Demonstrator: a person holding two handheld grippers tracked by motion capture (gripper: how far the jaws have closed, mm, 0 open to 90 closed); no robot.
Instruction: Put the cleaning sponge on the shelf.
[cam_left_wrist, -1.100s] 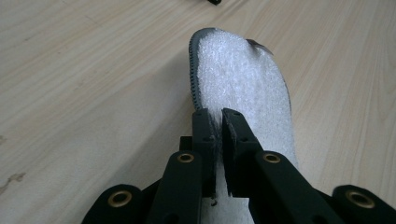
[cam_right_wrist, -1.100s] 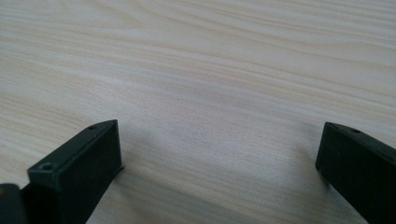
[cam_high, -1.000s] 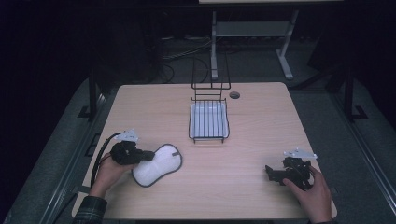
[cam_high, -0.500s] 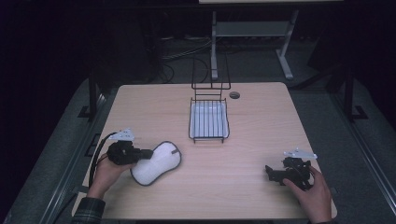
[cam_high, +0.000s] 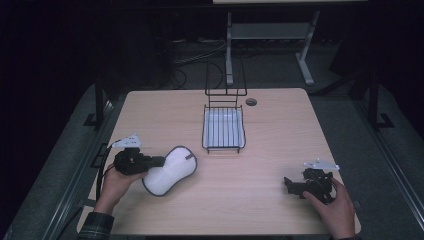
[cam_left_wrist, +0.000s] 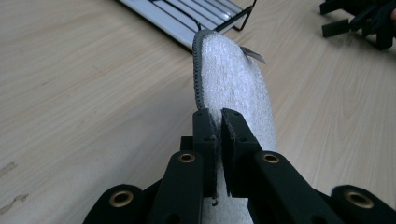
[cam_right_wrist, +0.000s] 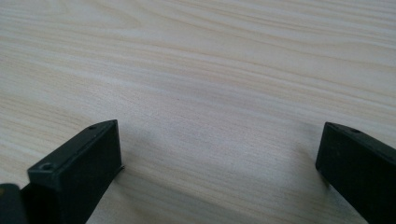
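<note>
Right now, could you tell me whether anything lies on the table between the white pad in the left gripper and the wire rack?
Nothing visible does. The left gripper is shut on the white pad, and bare table runs from it to the wire rack.

Table (cam_high: 260, 200) evenly lit, surroundings near black — soft shadows, close views sharp, no glare

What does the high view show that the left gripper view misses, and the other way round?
The high view takes in the whole wooden table, the person's left hand and right hand, and the full black wire rack. The left gripper view shows up close the left gripper pinching the edge of the white, grey-rimmed fluffy pad. Both views show the pad, the rack and the right gripper.
</note>
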